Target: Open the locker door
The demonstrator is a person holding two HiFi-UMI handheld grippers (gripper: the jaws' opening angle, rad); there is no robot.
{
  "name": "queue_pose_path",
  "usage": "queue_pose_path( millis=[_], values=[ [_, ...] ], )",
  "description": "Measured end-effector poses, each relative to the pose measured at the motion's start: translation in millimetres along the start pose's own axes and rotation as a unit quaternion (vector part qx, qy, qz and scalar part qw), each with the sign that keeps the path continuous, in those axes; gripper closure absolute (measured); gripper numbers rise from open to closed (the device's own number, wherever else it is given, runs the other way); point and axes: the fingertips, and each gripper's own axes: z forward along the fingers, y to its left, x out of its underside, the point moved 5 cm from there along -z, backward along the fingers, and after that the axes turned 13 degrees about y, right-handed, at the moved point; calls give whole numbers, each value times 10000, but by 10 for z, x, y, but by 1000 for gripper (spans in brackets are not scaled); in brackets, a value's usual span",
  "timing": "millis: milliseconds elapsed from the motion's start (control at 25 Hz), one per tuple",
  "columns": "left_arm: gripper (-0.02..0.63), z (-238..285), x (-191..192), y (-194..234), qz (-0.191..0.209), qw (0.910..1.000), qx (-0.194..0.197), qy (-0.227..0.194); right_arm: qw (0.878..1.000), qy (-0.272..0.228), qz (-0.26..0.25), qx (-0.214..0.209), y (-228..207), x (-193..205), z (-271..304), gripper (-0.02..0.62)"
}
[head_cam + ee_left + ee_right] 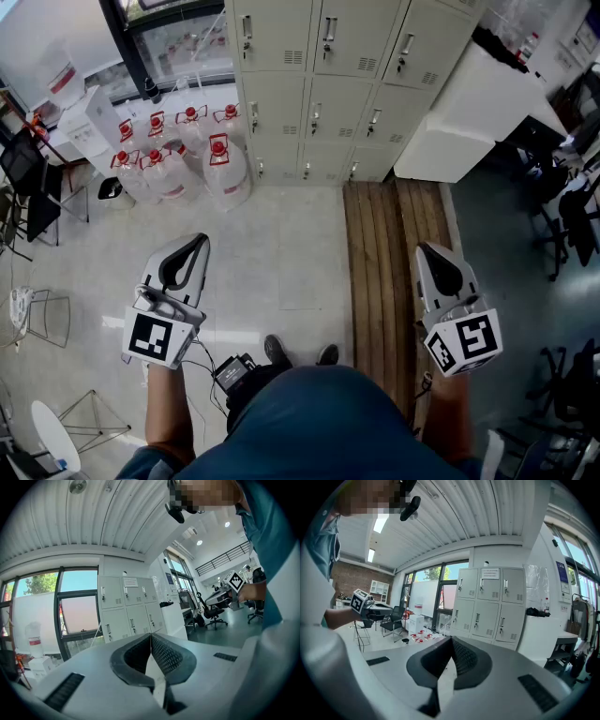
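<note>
A bank of cream metal lockers [319, 84] stands against the far wall, and every door in view is closed, each with a small handle. The lockers also show in the left gripper view [126, 606] and in the right gripper view [485, 604]. Both grippers are held low near the person's body, well short of the lockers. My left gripper [197, 242] points forward over the pale floor, its jaws shut with nothing between them [150, 635]. My right gripper [427, 249] hangs over the wooden strip, also shut and empty [451, 639].
Several large water jugs with red caps [225, 169] stand left of the lockers. A white counter [469, 122] abuts the lockers on the right. A wooden slatted board [389, 244] lies on the floor. Chairs [37, 202] at the left, office chairs [572, 225] at the right.
</note>
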Motion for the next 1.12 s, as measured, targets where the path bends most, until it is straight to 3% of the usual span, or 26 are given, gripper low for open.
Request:
queue_pose_path(
  millis=[560,1120],
  values=[
    [588,86,42,369,-7,10000,-10,4,9999,99,-72,90,86,-76,199,559],
    [588,105,374,828,-111,9999,85,45,9994,-119,159,282,320,-268,621,557]
  ],
)
